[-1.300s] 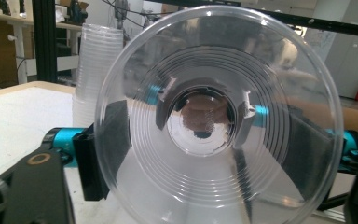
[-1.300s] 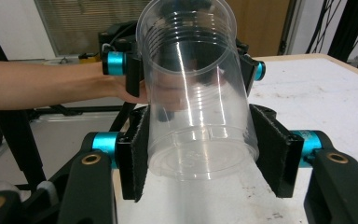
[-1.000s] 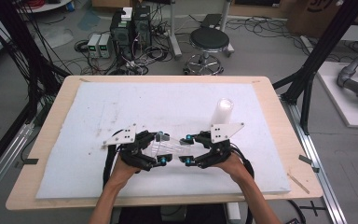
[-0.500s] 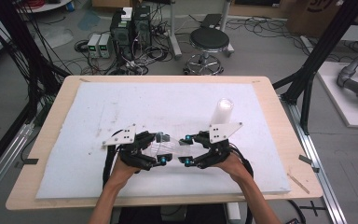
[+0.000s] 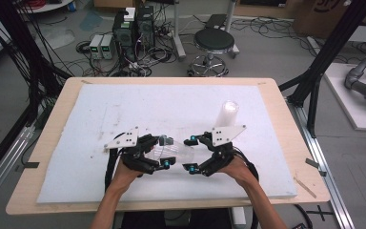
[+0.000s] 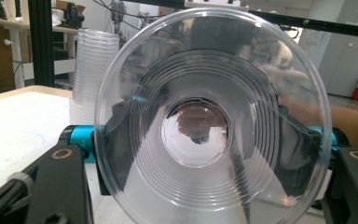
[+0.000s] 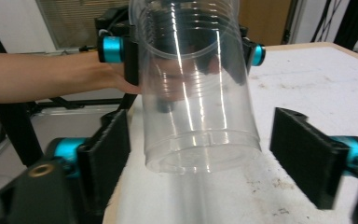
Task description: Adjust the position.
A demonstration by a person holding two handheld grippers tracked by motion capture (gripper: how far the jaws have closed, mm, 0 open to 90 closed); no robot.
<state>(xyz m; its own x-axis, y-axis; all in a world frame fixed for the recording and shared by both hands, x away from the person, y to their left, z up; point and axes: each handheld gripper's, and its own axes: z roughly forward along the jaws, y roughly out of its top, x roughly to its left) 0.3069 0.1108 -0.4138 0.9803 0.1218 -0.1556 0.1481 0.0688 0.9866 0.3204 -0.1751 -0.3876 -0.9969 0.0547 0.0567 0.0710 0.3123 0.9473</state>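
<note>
The right hand-held gripper had just spread its jaws, its pads standing clear on either side of the cup's base. The left hand-held gripper had tightened, pinching the cup near its rim. Likely a handover. The cup was empty, held near the cup stack, above the tabletop.

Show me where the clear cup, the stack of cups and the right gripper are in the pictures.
clear cup (image 7: 198, 93): right gripper view, on its side wall.
stack of cups (image 5: 227, 113): high view, on the stack's upper side.
right gripper (image 7: 198, 154): right gripper view, midway between its open jaws.
</note>
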